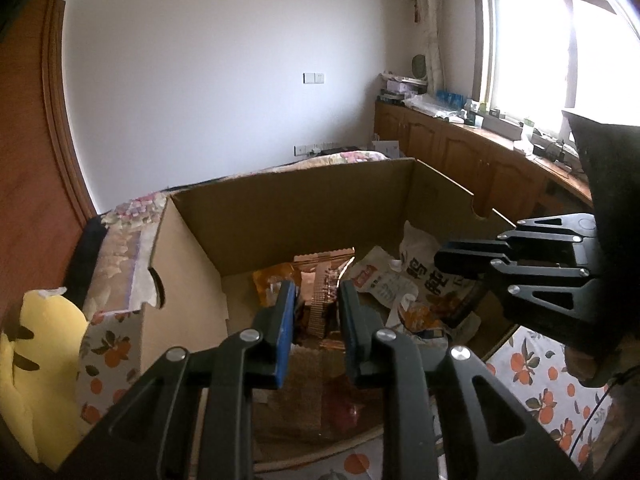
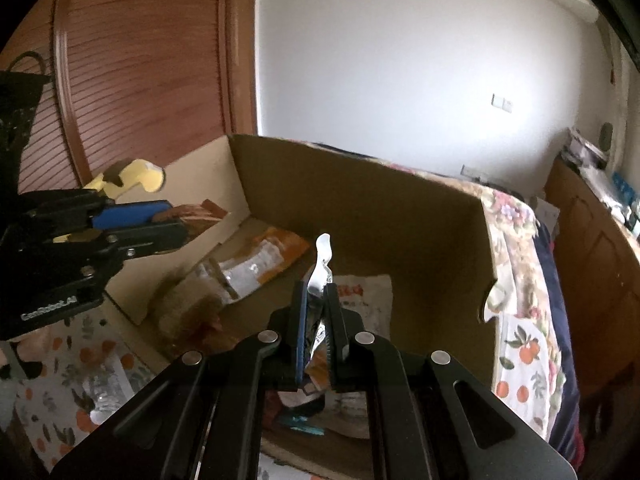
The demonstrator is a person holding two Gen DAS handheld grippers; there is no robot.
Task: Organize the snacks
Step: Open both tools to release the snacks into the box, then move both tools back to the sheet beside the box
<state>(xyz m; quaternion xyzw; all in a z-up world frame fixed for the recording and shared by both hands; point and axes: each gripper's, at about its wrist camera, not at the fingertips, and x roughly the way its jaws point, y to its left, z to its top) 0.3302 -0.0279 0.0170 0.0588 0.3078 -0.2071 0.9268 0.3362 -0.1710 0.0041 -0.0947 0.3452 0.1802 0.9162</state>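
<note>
An open cardboard box (image 1: 280,208) holds several snack packets. My left gripper (image 1: 318,308) is over the box, shut on a brown packet with a serrated edge (image 1: 320,304); the packet also shows in the right wrist view (image 2: 200,214) in the left gripper (image 2: 168,224). My right gripper (image 2: 318,312) is shut on a white and orange snack packet (image 2: 320,268), held over the box's right part. The right gripper (image 1: 452,262) shows in the left wrist view at the right. An orange packet (image 2: 276,252) and a white packet with red print (image 1: 380,280) lie on the box floor.
The box (image 2: 360,208) stands on a cloth with an orange-fruit print (image 1: 536,376). A yellow soft object (image 1: 44,344) sits left of the box. A floral bedspread (image 2: 516,216) lies behind it. Wooden cabinets (image 1: 460,152) run under the window at the right.
</note>
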